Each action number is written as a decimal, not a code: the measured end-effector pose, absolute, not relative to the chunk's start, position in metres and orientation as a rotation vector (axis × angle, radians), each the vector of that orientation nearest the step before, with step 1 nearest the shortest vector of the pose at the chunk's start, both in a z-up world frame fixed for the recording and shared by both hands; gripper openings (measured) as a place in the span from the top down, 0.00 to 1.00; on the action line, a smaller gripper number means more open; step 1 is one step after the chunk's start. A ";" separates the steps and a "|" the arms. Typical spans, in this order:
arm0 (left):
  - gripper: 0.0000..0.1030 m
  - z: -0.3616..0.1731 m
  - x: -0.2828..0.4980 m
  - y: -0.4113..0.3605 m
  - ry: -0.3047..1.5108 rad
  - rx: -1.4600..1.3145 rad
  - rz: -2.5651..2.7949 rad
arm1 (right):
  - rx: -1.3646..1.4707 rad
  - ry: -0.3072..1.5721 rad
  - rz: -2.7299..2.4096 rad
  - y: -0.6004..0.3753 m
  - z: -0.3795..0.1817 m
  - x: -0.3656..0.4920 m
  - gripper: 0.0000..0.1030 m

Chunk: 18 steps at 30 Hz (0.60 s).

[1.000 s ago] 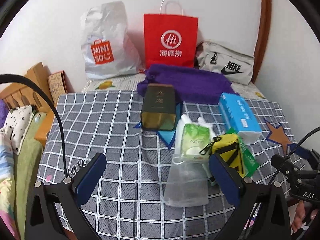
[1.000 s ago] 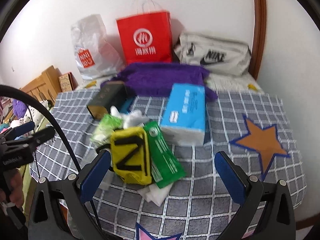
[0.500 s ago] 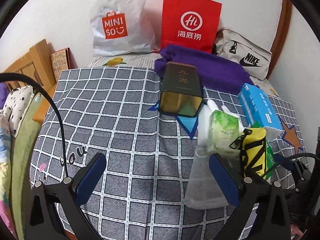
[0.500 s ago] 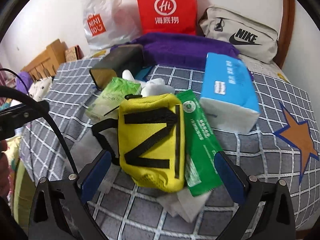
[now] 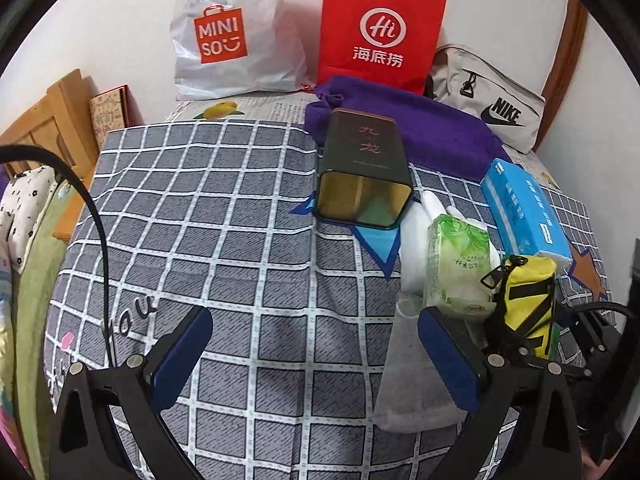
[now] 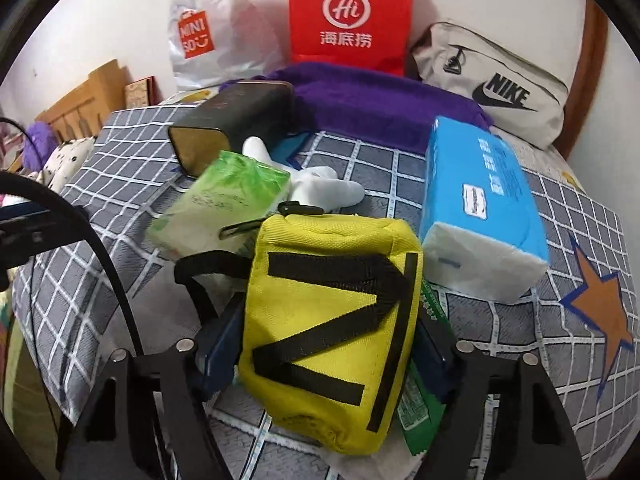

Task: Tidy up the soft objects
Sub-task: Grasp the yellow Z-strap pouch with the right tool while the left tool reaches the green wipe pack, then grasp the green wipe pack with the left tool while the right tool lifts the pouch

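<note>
A grey checked bedspread (image 5: 240, 240) covers the bed in front of you, with a red paper bag (image 5: 382, 28), a white plastic shopping bag (image 5: 236, 36) and a beige sports bag (image 5: 492, 96) leaning on the wall behind it. A purple towel (image 5: 432, 136) lies along the far edge of the bedspread, and a dark tin (image 5: 364, 172) rests on its side just in front, open mouth toward you. To its right sits a blue tissue pack (image 6: 480, 196), and near that a light green tissue pack (image 6: 228, 204) lies against a white glove (image 6: 324, 188). Your right gripper (image 6: 326, 348) straddles the yellow pouch (image 6: 332, 320), which lies on top of a green packet (image 6: 420, 400) at the near end of the pile; the jaws are closing, the blue pads sit hard against both sides of the pouch. Your left gripper (image 5: 316, 360) hovers over bare bedspread, fingers wide apart with nothing between them, a clear plastic bag (image 5: 416, 380) just inside its right finger.
</note>
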<state>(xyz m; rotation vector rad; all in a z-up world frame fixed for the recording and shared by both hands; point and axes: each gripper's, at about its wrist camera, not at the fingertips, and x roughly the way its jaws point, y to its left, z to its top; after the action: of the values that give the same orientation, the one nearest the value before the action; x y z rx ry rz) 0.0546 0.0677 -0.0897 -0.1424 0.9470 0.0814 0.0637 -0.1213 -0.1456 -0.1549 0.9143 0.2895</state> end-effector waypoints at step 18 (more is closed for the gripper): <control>0.00 -0.090 0.096 0.006 0.957 -0.053 -0.124 | -0.031 0.832 0.310 -0.171 -0.100 0.048 0.32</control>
<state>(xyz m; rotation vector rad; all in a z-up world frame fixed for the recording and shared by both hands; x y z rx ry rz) 0.0959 0.0060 -0.0901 -0.0535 0.9573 -0.1238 0.0485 -0.1714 -0.0997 -0.0308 0.8316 0.3102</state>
